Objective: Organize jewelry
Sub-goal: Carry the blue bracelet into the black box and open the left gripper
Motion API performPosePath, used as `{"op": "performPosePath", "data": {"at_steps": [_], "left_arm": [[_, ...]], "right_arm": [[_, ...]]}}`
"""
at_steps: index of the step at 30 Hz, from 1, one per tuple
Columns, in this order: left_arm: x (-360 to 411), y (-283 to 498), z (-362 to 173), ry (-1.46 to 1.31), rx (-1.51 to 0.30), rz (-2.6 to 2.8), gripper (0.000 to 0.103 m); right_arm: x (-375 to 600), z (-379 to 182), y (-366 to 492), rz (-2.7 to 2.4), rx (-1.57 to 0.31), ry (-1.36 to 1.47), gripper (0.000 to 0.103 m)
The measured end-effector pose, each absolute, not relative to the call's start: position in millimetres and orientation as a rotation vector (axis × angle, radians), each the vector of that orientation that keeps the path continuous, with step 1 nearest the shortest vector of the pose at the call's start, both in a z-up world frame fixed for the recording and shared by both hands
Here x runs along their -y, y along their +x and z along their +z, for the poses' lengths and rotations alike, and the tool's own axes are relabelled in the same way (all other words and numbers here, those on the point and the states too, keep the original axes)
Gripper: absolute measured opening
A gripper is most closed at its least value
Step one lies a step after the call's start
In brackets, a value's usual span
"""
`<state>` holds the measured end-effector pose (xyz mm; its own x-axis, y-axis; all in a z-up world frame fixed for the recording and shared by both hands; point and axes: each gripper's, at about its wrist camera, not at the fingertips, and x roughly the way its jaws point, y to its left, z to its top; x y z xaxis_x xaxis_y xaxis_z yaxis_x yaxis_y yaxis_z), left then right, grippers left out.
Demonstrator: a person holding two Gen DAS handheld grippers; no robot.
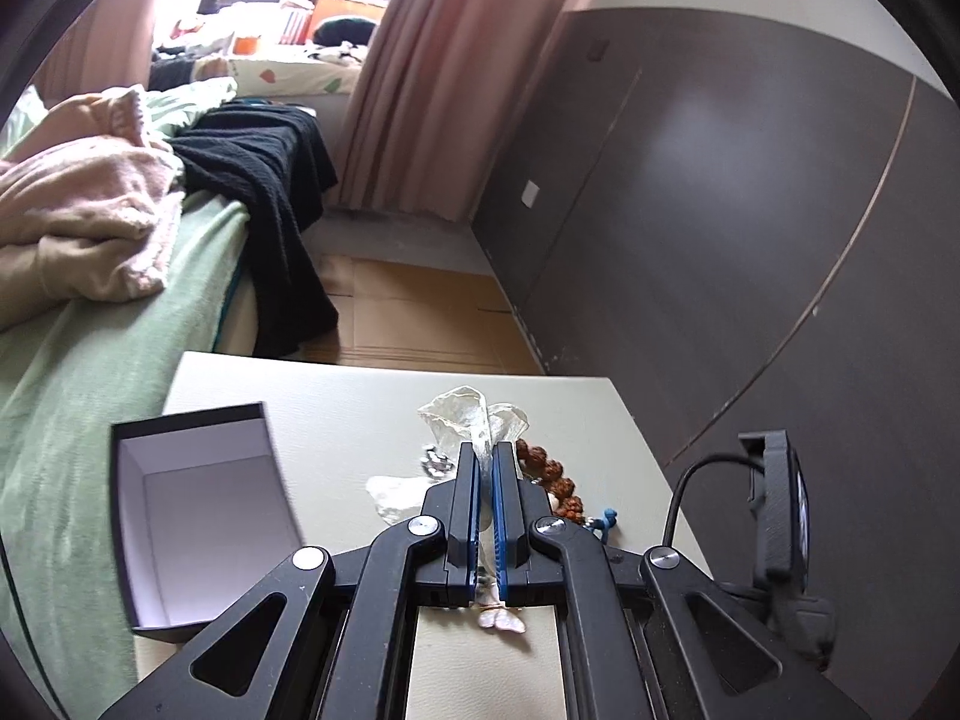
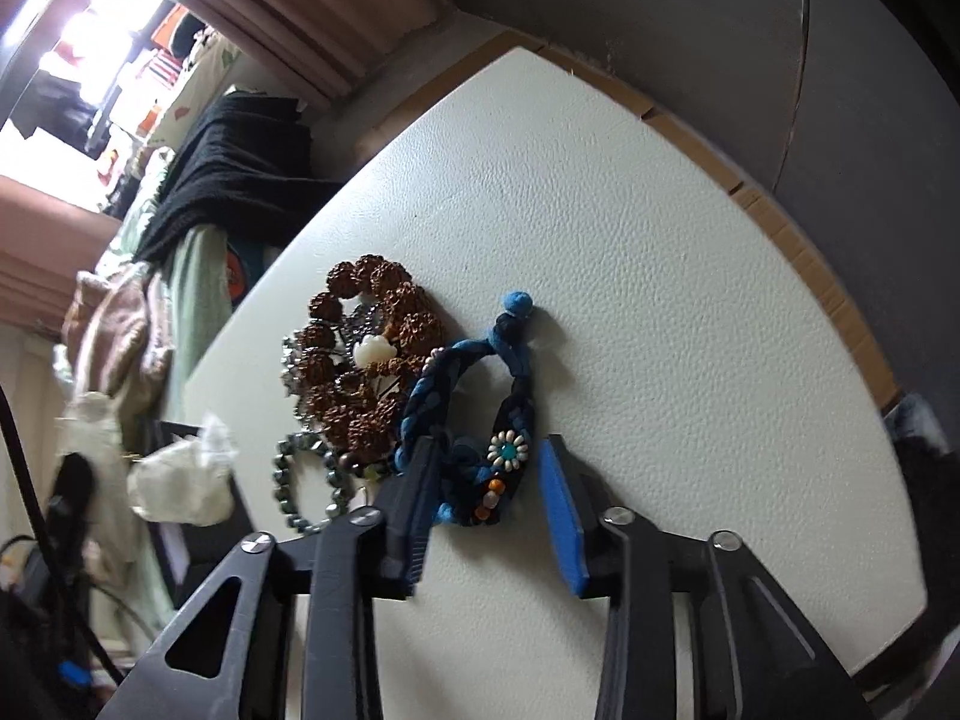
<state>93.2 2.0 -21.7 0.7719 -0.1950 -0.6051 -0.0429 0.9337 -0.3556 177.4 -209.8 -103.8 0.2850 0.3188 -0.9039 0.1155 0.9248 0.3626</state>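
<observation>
Left wrist view: my left gripper [image 1: 486, 456] clamps the sheer pouch [image 1: 474, 414] mid-table; right gripper [image 2: 489, 480], spread wide, straddles the blue bracelet [image 2: 474, 420] — I'd close squarely before lifting toward the box [image 1: 198, 480].

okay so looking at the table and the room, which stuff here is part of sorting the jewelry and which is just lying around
Part of the job:
sheer organza pouch, clamped in the left gripper
open black box
brown seed-bead bracelet
blue braided bracelet, between the open right gripper's fingers
grey bead bracelet

Just lying about:
pink garment
black knit
curtain
</observation>
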Motion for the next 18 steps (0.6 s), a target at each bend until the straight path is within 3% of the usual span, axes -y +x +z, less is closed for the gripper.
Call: {"op": "performPosePath", "data": {"at_steps": [5, 18], "left_arm": [[-21.9, 81.0, -14.7, -0.395, -0.662, -0.060, 0.003], [-73.4, 54.4, 0.2, -0.467, -0.605, 0.000, 0.003]], "right_arm": [[215.4, -101.9, 173.6, 0.139, -1.255, 0.420, 0.012], [219.1, -44.6, 143.7, 0.328, -1.030, 0.528, 0.009]]}}
